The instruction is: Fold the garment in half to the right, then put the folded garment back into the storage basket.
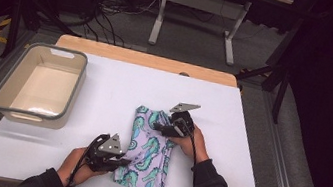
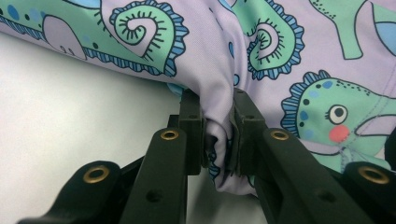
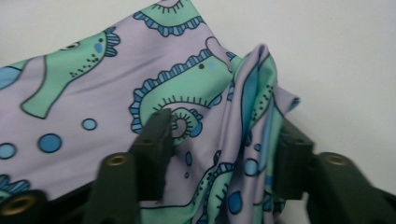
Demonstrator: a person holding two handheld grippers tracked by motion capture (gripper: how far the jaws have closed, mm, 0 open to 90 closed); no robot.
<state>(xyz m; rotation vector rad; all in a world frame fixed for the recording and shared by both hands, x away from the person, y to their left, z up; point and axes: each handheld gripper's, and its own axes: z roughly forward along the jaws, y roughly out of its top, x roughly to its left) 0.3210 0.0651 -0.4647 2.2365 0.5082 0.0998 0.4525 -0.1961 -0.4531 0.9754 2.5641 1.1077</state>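
The seahorse cloth [image 1: 147, 154] is pinched by the left tongs [image 1: 119, 163] and straddled, unpressed, by the spread right tongs [image 1: 161, 128]. A grey bin [image 1: 11, 102] is set far left on the bench [image 1: 104, 89], well apart from both.

Lab or test room: dark drapes, cable tangle [image 1: 102, 5] on grey carpet, bare white-topped table [image 1: 105, 84], metal desk frame [image 1: 197, 15].

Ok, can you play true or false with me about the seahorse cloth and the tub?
1. The seahorse cloth lies on the white table. True.
2. The left gripper pinches a fold of the cloth. True.
3. The cloth is inside the tub. False: the tub holds nothing, and the cloth lies to its right on the table.
4. The right gripper is far from the cloth. False: cloth sits between its jaws.
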